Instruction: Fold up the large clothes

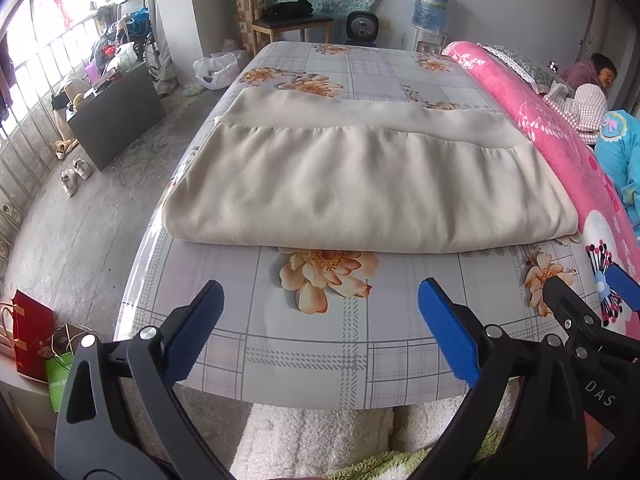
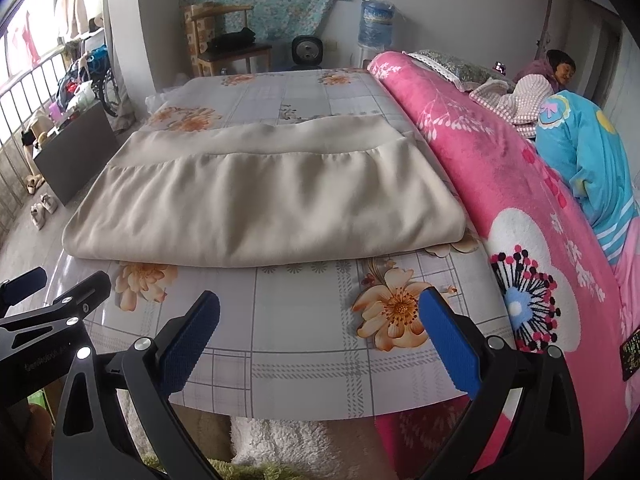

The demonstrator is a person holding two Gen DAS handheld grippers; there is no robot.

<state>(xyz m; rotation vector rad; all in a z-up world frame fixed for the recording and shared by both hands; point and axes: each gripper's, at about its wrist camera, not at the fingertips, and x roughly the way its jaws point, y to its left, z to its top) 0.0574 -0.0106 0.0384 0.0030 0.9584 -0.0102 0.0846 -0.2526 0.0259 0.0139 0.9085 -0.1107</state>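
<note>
My left gripper (image 1: 320, 320) hangs at the bottom of its view with its blue-padded jaws spread wide and nothing between them, over the near edge of the desk (image 1: 312, 360), which wears a grey checked cloth printed with orange flowers. My right gripper (image 2: 320, 328) is likewise released, jaws apart and empty, low in its own frame above the same near edge; its black arm and blue tip also show at the lower right of the left view, and the left one shows at the lower left of the right view. The beige garment (image 1: 360, 184) lies folded flat in the middle of the desk, filling the centre of both frames, a gathered seam running across its upper part and its rounded folded edge turned toward me; neither gripper touches it, and a strip of bare flowered cloth lies between it and my jaws. Just beside its right edge runs a pink floral blanket (image 2: 500, 184), sloping from upper centre to lower right. In the upper right of the frame a person (image 2: 556, 68) lies beyond a blue fleece cover (image 2: 580, 160). A wooden chair (image 1: 288, 20) stands at the upper centre, and a pair of shoes (image 1: 74, 176) sits on the floor at the left.
</note>
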